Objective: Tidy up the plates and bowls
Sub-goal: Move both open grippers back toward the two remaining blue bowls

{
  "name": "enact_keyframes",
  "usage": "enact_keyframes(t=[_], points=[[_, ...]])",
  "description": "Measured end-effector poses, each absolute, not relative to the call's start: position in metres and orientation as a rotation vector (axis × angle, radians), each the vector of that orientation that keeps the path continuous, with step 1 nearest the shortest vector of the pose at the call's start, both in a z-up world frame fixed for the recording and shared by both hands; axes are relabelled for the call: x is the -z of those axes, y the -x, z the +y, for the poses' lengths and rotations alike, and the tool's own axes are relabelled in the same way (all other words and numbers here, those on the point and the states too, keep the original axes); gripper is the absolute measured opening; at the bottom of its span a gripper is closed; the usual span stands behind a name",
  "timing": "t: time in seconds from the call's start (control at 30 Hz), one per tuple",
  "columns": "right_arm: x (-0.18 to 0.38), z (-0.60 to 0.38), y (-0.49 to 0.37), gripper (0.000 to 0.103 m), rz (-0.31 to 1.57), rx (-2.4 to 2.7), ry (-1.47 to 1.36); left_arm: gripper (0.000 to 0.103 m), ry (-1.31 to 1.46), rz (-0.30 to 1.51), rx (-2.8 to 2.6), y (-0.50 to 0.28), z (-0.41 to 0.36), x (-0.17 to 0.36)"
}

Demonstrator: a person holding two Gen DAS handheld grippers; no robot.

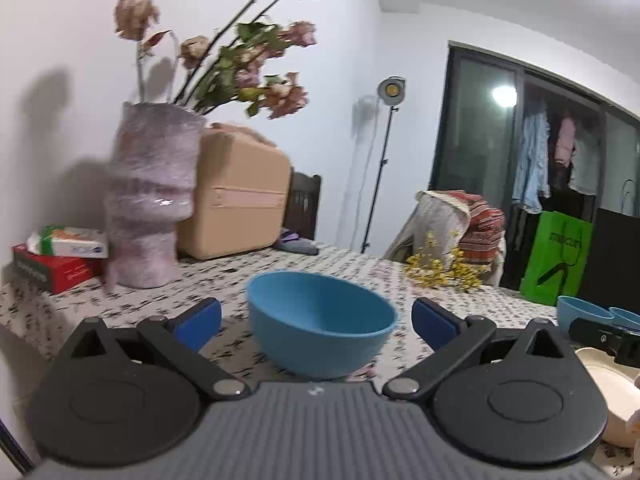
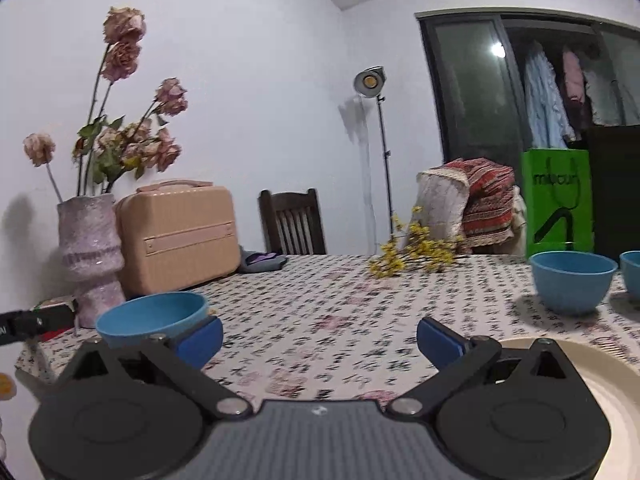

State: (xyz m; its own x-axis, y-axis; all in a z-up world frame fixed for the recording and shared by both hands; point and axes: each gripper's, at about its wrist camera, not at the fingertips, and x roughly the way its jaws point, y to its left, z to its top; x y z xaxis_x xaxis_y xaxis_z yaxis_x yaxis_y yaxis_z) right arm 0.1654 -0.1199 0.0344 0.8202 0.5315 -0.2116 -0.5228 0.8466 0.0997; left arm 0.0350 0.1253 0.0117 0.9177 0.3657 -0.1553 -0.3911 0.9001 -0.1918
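the left gripper [image 1: 316, 318] has its blue-padded fingers [image 1: 198, 322] spread wide, and a round blue plastic bowl [image 1: 320, 324] sits upright on the patterned tablecloth [image 1: 352, 268] between them, with a gap on each side so neither pad touches it. from the right wrist view the same bowl [image 2: 154, 316] shows at the left, partly behind the left finger of the right gripper [image 2: 320, 342], whose own fingers [image 2: 438, 340] are also spread wide over bare cloth with nothing between them. a cream round plate [image 2: 600, 384] lies on the table just to the right of the right gripper, its near edge hidden behind the gripper body; the left view catches part of it [image 1: 608, 376] at the far right edge. two more blue bowls stand well apart from the first, toward the right end of the table: a second blue bowl [image 2: 572, 280] upright, and a third blue bowl [image 2: 632, 274] cut off by the frame just beside it. at the table's far left are a tall textured lilac vase of dried pink roses [image 1: 148, 200], a beige hard-shell case [image 1: 236, 204] just behind it, and a red box [image 1: 56, 270] with a white packet on top. a sprig of yellow flowers [image 2: 412, 254] lies on the far edge of the table.
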Motion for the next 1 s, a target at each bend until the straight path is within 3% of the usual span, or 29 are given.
enact_keyframes(t=[1.0], points=[[-0.037,-0.211,-0.175,0.103,0.204,-0.346,-0.082,0.103,0.151,0.120,-0.153,-0.097,0.053,-0.020]])
